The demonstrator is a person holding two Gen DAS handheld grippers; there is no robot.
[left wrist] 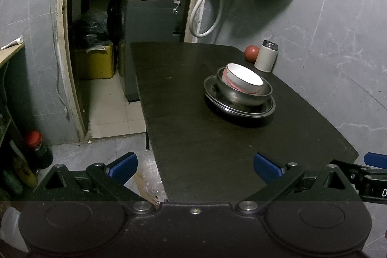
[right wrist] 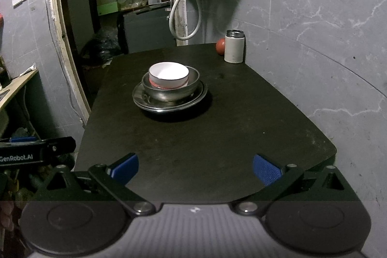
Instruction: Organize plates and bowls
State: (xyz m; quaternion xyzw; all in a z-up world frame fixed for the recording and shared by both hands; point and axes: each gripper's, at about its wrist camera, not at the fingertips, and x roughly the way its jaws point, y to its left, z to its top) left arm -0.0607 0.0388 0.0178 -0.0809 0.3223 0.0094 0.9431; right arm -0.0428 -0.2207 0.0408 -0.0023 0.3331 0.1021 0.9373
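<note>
Nearest me, my left gripper [left wrist: 194,168] and my right gripper [right wrist: 195,168] both hang with their blue-padded fingers spread wide and nothing between them, over the near edge of the dark rounded table [right wrist: 217,137]. Farther out, mid-table, the stack waits: a white ceramic bowl [right wrist: 168,74] nested in a steel bowl [right wrist: 170,90], which sits on round steel plates [right wrist: 169,103]. From my right gripper it lies ahead, slightly left; from my left, ahead and well right. I judge the right hand the straighter reach. Everything is round, so no axis matters. Beyond stand a white steel-capped flask [right wrist: 234,47] and a red ball [right wrist: 220,46].
</note>
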